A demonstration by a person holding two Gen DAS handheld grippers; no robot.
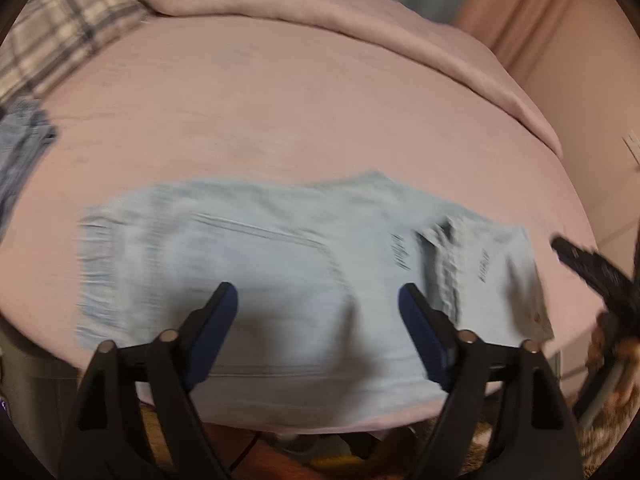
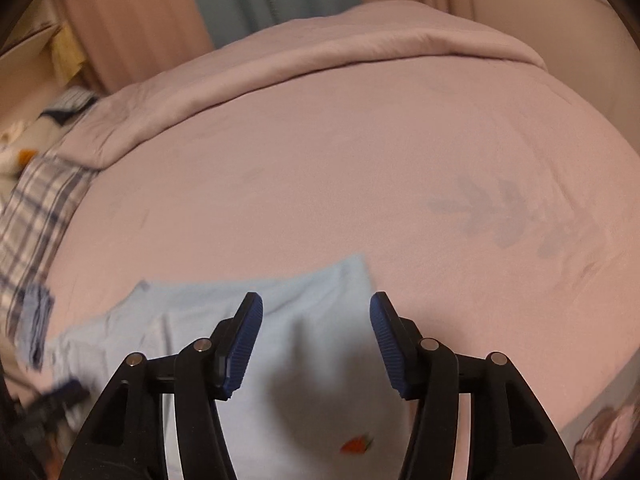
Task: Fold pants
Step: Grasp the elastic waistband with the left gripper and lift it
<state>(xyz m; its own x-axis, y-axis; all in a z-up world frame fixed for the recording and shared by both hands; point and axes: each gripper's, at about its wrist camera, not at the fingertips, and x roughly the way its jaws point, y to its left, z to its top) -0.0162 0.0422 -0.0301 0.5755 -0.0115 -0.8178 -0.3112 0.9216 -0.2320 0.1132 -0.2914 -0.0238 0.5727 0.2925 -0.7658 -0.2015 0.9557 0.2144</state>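
While pants lie flat | left fingers apart, empty | right fingers apart, empty

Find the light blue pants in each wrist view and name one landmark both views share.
Left wrist: the light blue pants lie across the lower middle, on the bed's near edge.
Right wrist: the pants fill the lower left and centre.
Shared landmark: the plaid pillow, at the left in both.

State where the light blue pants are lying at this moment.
The light blue pants lie flat on the pink bed sheet near its front edge, below both open grippers; in the left wrist view, a darker blue garment sits far left.
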